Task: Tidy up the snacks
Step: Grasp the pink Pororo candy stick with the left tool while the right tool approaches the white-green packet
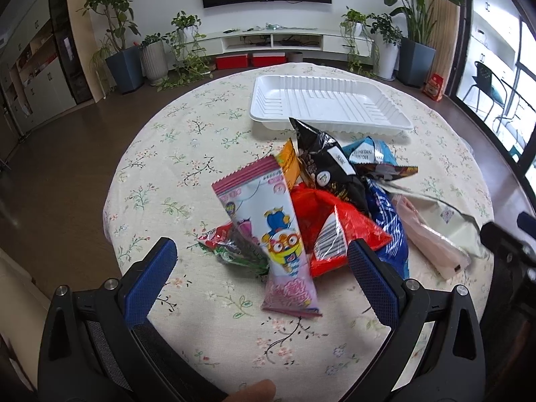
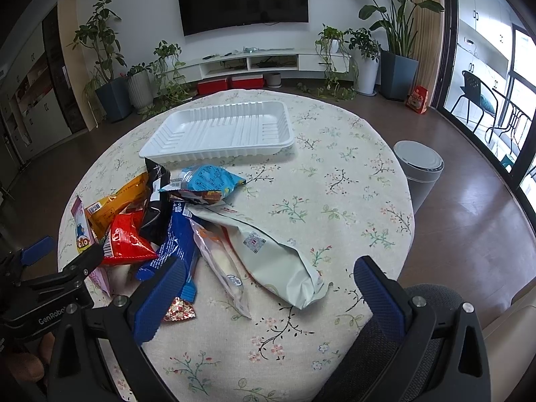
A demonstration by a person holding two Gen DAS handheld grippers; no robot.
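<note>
A pile of snack packets lies on the round floral table (image 1: 187, 154). A pink cartoon packet (image 1: 268, 231) lies nearest my left gripper (image 1: 261, 254), which is open and empty, its fingers either side of the packet's near end. Around it are a red bag (image 1: 338, 231), a black bag (image 1: 331, 167), an orange packet (image 1: 289, 162) and a blue bag (image 1: 388, 224). An empty white tray (image 1: 328, 104) sits behind the pile. My right gripper (image 2: 268, 281) is open and empty above a pale green bag (image 2: 268, 244) and a clear packet (image 2: 221, 268). The tray (image 2: 221, 130) also shows there.
A grey bin (image 2: 418, 174) stands on the floor right of the table. A small gold-red candy (image 2: 179, 308) lies by my right gripper's left finger. The left gripper's body (image 2: 50, 281) shows at the left of the right view. Plants and a TV stand line the far wall.
</note>
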